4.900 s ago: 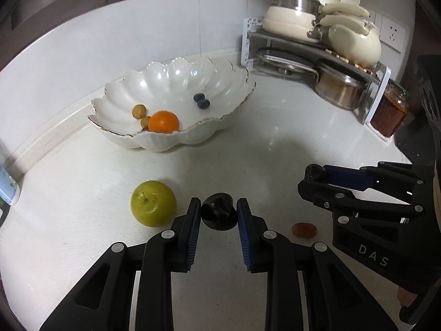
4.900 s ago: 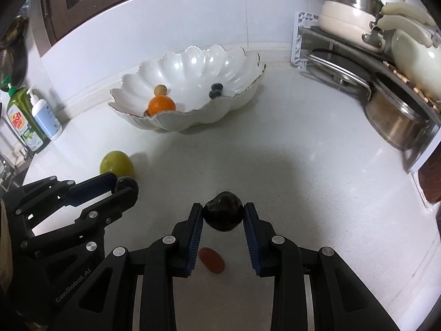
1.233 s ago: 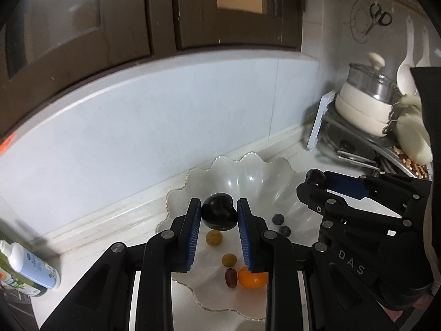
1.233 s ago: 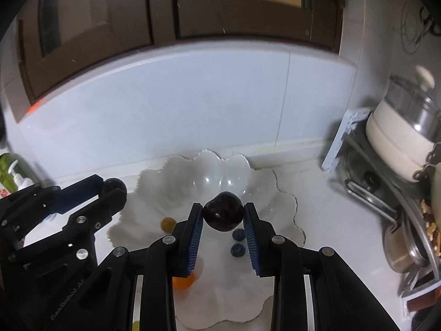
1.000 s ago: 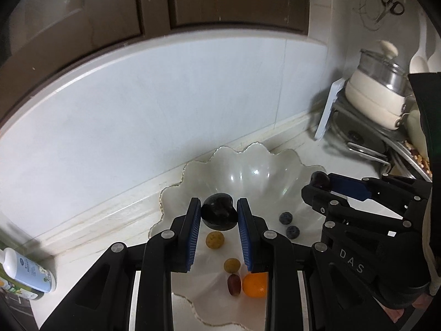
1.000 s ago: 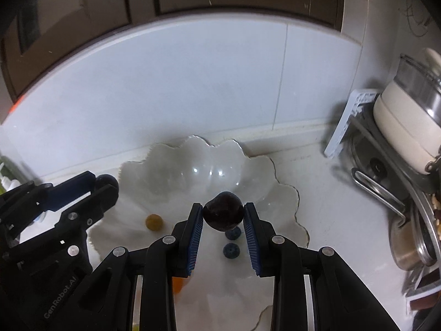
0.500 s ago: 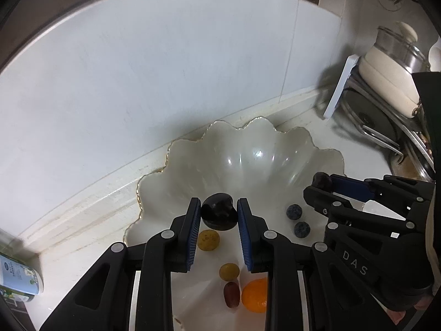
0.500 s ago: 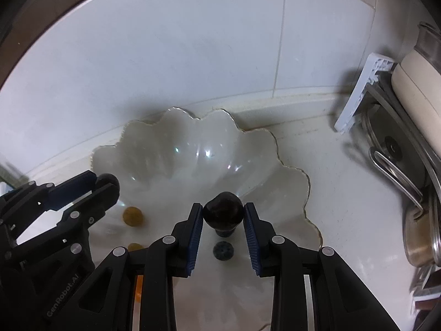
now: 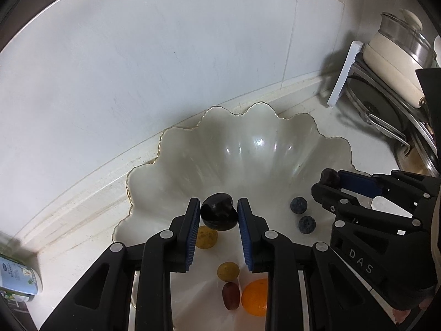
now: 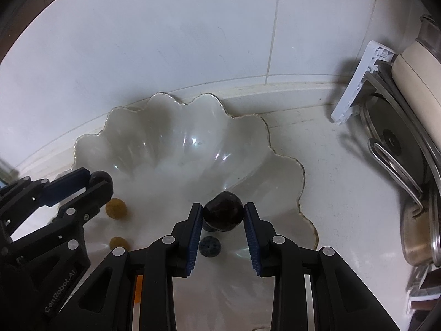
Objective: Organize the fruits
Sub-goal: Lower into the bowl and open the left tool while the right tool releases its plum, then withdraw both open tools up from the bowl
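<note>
Dark plums, two: one pinched in the left claw [image 9: 219, 215], the plum [image 9: 219, 215] pressed between its blue pads above the bowl's left half; one pinched likewise in the right claw [image 10: 223, 218], that plum [image 10: 223, 218] above the bowl's right half, near the rim.
Scalloped white bowl [image 9: 248, 149], one, standing on the white surface [image 10: 339, 165] against the tiled wall.
In the bowl: blueberries, two [image 9: 298, 205] [image 9: 307, 224], just beside each other; small yellow-brown round fruits, two [image 9: 206, 236] [image 9: 228, 271]; orange [image 9: 255, 296], one; dark red oval fruit [image 9: 231, 291], one, touching the orange.
Both claws point steeply down into the bowl, side by side, well apart from each other.
Pot rack [image 10: 355, 82], one, at right.
</note>
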The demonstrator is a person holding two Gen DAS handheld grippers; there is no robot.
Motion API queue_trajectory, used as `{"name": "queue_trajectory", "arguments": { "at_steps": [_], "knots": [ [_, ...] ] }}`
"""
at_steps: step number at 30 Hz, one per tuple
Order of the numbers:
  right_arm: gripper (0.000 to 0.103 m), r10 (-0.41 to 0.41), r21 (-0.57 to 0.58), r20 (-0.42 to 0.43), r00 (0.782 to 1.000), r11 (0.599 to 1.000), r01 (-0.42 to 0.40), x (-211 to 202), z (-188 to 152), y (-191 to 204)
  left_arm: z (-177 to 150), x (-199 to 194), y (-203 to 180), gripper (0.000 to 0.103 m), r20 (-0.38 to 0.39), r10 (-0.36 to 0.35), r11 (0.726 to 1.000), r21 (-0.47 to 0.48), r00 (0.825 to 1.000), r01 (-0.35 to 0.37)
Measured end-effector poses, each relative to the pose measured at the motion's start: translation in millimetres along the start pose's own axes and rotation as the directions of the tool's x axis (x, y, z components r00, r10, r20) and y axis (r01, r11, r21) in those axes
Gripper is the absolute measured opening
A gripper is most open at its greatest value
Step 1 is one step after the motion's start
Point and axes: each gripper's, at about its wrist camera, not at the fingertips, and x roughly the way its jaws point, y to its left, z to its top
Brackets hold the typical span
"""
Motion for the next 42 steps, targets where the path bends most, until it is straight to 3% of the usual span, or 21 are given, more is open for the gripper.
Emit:
{"name": "queue_trajectory", "arguments": {
  "at_steps": [4, 24, 42],
  "knots": [
    [0.033, -0.003, 0.012, 0.0, 1.0, 1.0, 0.003, -1.6, -1.6, -3.0, -0.5, -4.2, 1.0, 0.045, 0.014, 0.001, 1.0, -0.01, 1.0, -0.001],
    [0.034, -0.028, 0.018, 0.113, 0.993, 1.0, 0.026, -58.5, -21.2, 7.3, -15.6, -53.9, 8.1, 0.046, 0.108, 0.046, 0.998, -0.043, 0.993, -0.041],
    [0.034, -0.02, 0.027, 0.267, 0.964, 1.0, 0.013, -135.8, -57.1, 25.0, -45.5, -124.0, 4.5, 0.049, 0.229, 0.033, 0.999, -0.043, 0.973, -0.024]
  ]
}}
